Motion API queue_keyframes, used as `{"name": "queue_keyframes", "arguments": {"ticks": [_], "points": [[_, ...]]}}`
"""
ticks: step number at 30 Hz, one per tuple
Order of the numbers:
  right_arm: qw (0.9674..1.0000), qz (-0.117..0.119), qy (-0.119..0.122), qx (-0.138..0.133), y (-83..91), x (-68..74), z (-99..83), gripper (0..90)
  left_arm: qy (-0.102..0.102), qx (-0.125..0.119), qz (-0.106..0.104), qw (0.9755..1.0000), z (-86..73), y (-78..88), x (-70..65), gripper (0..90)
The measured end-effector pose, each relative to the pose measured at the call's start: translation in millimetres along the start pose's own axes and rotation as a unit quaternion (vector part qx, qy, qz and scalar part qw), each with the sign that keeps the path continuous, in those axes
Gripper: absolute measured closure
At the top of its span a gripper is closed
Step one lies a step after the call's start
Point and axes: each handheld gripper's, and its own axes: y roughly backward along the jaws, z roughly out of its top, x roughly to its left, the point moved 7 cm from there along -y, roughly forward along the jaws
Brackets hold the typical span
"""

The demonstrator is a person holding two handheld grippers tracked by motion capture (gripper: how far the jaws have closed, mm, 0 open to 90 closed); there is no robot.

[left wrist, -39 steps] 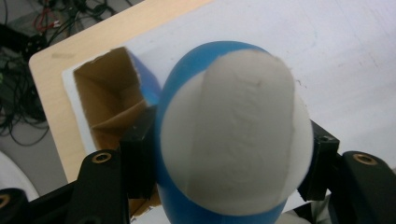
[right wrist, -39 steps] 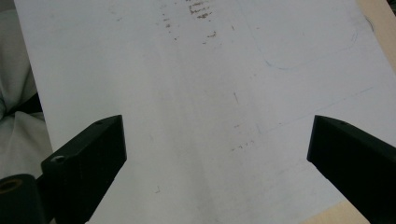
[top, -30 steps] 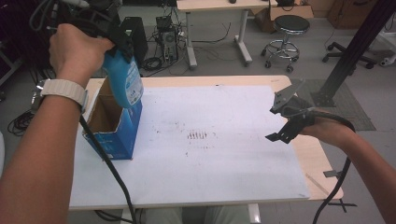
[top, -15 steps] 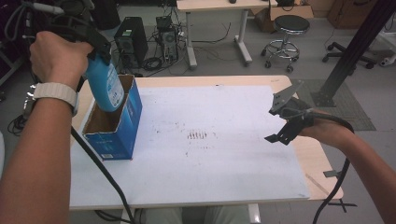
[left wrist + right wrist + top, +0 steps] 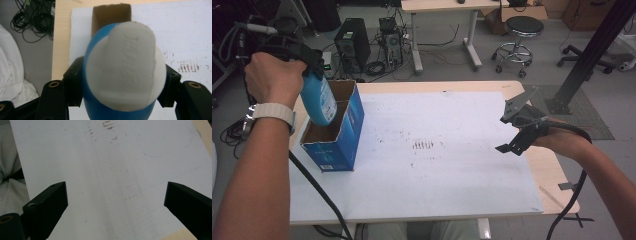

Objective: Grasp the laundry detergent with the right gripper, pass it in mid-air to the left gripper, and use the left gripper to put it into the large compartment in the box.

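The right gripper [image 5: 115, 205] hovers over the white sheet [image 5: 447, 165] on the desk, jaws spread wide (nothing between them). Farther off, the left gripper [image 5: 122, 87] pinches a blue bottle [image 5: 319, 102], its base dipping into the open blue box [image 5: 347, 130].

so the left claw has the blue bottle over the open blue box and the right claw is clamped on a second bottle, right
Not quite. The left claw does hold the blue bottle over the open blue box, but the right claw holds nothing: the right gripper view shows its jaws wide apart above the white sheet.
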Motion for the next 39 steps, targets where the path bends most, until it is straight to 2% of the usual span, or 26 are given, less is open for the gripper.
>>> {"name": "queue_keyframes", "arguments": {"ticks": [13, 33, 39], "points": [[1.0, -0.001, -0.004, 0.004, -0.9, 1.3, -1.3, 4.8, 0.004, 0.006, 0.002, 1.0, -14.6, -37.9, 9.6, 37.9], [0.9999, 0.003, -0.008, 0.012, -7.6, 3.4, -5.5, 4.7, -0.005, 0.008, -0.006, 0.9999, -38.1, -98.4, 8.1, 37.9], [0.9999, 0.004, -0.01, 0.013, -9.7, 3.7, -6.2, 4.7, -0.007, 0.016, -0.006, 0.9998, -46.3, -115.8, 7.7, 38.0]]}}
